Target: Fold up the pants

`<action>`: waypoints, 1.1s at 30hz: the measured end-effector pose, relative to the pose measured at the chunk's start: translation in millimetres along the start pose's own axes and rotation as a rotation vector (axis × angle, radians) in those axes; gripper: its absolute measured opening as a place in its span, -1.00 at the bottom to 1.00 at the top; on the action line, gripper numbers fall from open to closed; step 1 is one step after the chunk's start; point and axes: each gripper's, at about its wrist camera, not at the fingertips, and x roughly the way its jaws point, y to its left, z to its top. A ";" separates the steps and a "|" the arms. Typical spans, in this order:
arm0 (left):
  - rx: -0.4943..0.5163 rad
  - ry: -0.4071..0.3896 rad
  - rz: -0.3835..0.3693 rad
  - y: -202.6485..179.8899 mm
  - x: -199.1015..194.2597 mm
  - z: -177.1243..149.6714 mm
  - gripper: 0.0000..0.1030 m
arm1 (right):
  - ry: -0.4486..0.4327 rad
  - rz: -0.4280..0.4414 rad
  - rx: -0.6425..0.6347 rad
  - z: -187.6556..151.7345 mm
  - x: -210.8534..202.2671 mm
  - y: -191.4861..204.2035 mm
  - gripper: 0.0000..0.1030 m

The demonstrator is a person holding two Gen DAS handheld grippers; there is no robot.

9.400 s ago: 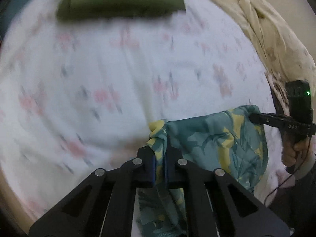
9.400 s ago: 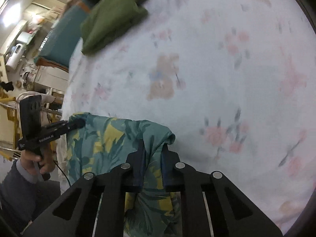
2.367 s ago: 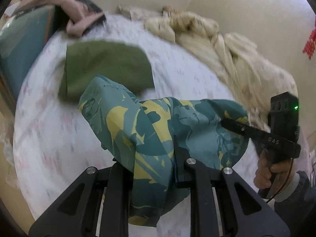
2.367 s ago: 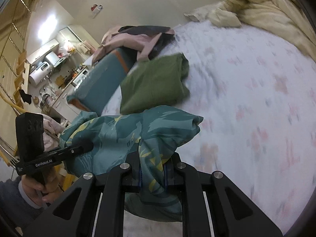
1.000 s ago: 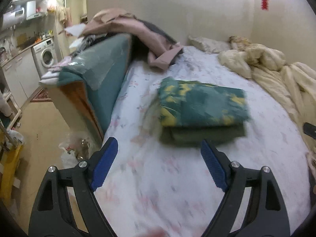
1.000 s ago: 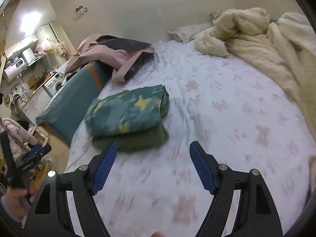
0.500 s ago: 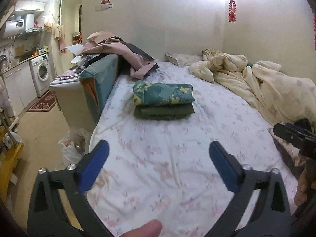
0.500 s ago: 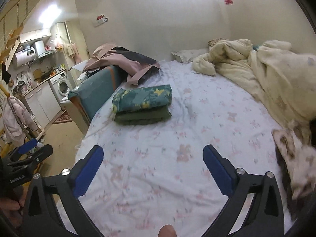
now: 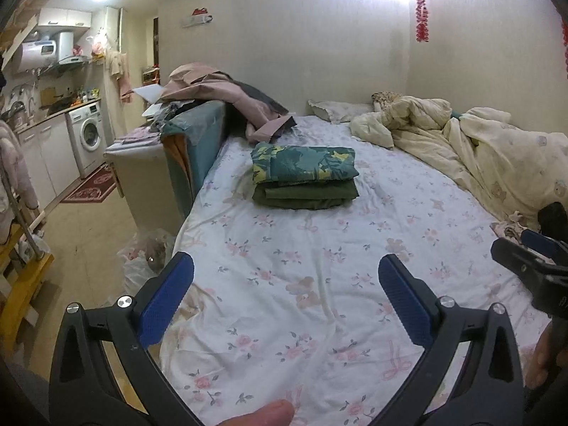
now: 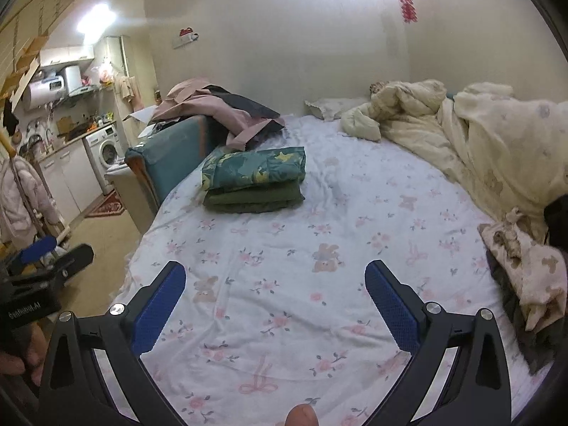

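Observation:
The folded teal-and-yellow leaf-print pants (image 9: 303,163) (image 10: 254,168) lie on top of a folded olive-green garment (image 9: 305,193) (image 10: 254,198) at the far left of the bed. My left gripper (image 9: 285,273) hovers over the flowered sheet (image 9: 319,284) well short of the stack, its blue pads wide open and nothing between them. My right gripper (image 10: 275,271) is open and empty in the same way, also well back from the stack. Each gripper shows at the edge of the other's view.
A cream duvet (image 9: 479,156) is bunched along the right side and a pillow (image 9: 337,108) lies at the head. A pile of unfolded clothes (image 10: 525,273) sits at the near right. A teal sofa (image 9: 193,142) heaped with clothes borders the bed's left edge.
Both grippers have let go of the pants, opened wide and drawn back from the stack, which now looks smaller and farther away. The pants stay folded on the green garment.

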 end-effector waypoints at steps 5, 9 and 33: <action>-0.034 0.031 -0.008 0.9 -0.9 -10.0 0.99 | -0.001 -0.020 -0.013 -2.7 -2.2 6.4 1.00; -0.039 0.016 -0.015 -2.9 -11.0 -14.9 0.99 | -0.014 -0.018 -0.040 -6.7 -9.3 16.6 1.00; -0.074 0.028 -0.014 1.4 -7.9 -16.2 0.99 | -0.024 -0.015 -0.076 -13.7 -12.9 28.4 1.00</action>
